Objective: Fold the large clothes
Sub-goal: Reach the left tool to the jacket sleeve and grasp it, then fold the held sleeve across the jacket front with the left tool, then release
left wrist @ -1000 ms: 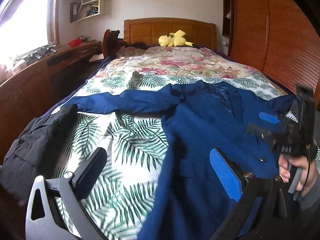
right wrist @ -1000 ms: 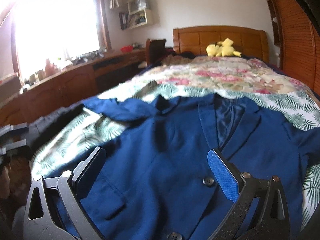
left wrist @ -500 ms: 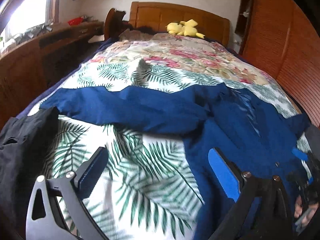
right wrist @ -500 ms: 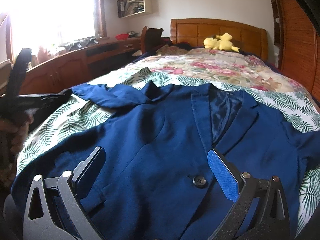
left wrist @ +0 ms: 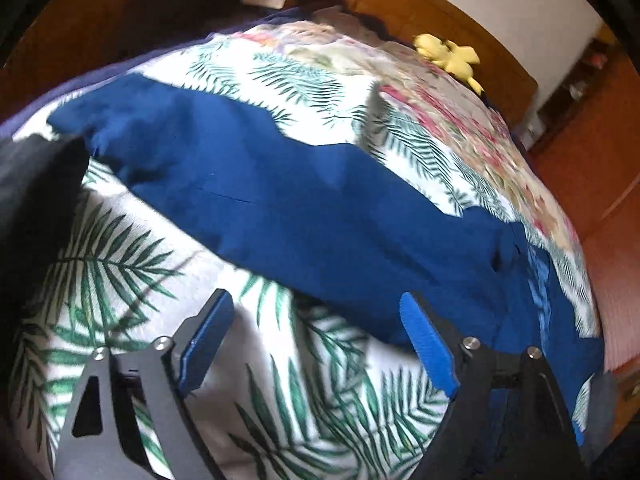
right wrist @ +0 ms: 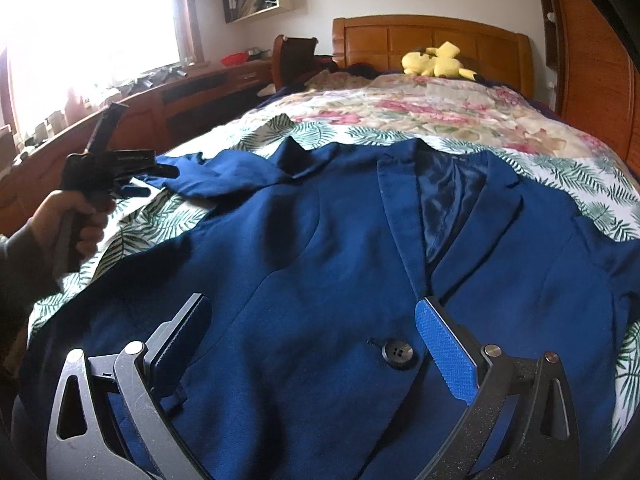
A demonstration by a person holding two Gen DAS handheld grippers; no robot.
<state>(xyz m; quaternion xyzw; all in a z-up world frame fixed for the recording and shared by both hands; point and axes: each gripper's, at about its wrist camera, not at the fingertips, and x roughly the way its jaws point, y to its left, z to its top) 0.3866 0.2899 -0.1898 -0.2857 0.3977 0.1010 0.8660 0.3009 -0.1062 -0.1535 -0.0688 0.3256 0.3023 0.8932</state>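
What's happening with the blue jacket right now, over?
Left gripper jaws open, just been closing, nothing between, nearing the sleeve. Right gripper open, empty. Blue jacket flat, unfolded. Black garment beside sleeve.

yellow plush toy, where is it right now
The yellow plush toy lies at the far end of the bed, against the wooden headboard, beyond the blue jacket; the left wrist view shows it top right.

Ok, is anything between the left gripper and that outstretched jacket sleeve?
Nothing visible. The left gripper has been closing somewhat but is open and empty, over bare leaf-print bedspread, with the blue sleeve just beyond its fingertips. A dark garment lies off to the side, clear of that path.
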